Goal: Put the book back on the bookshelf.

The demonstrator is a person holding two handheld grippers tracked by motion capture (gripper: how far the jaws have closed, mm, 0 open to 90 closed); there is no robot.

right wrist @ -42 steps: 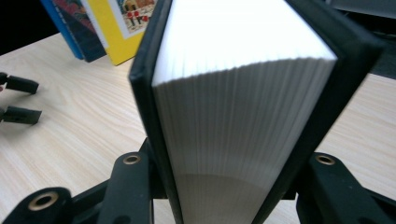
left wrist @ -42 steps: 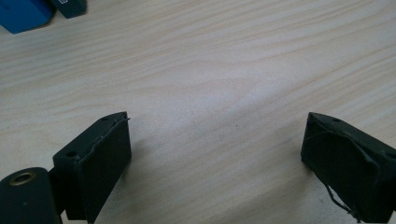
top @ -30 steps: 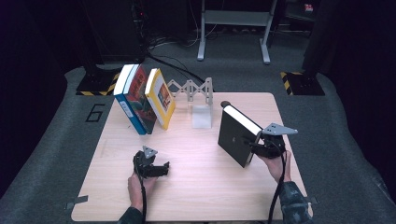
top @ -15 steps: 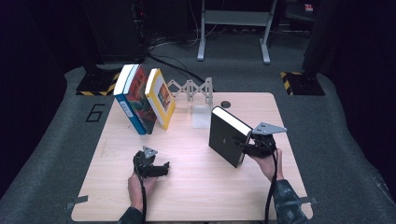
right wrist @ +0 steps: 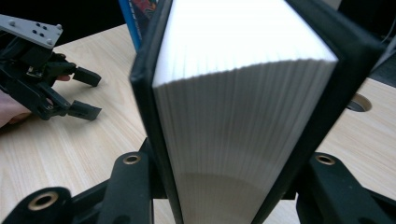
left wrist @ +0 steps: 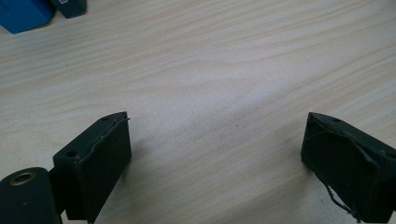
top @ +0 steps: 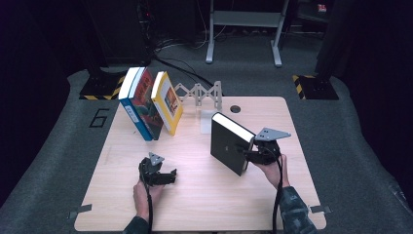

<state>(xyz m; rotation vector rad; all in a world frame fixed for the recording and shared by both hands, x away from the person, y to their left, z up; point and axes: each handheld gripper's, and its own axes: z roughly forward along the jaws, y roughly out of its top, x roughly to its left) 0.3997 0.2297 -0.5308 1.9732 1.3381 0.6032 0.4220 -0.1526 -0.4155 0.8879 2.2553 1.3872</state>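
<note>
- On the tabletop [top: 204,195] you have three books in all: a black book [top: 229,142] in your right gripper [top: 253,155], plus a blue book [top: 138,103] and a yellow book [top: 168,102] leaning together at the back left.
- Your right gripper's fingers are clenched on the black book's covers near its lower right edge; the book stands upright, right of the tabletop's centre.
- Your left gripper [top: 163,176] sits low at the front left with its fingers [left wrist: 100,158] spread wide apart and nothing between them.
- From the right gripper view you see the black book's white page block [right wrist: 233,107] end-on, with the left gripper [right wrist: 84,93] farther off and a strip of the blue book [right wrist: 135,18] behind.
- From the left gripper view you get bare wood grain between the fingers and a blue corner [left wrist: 23,14] at top left.
- From the high view alone you see a grey zigzag rack [top: 199,92] at the back edge, a white block [top: 207,124] just behind the black book, and a round hole [top: 235,108] in the tabletop.
- The black book partly hides that white block.
</note>
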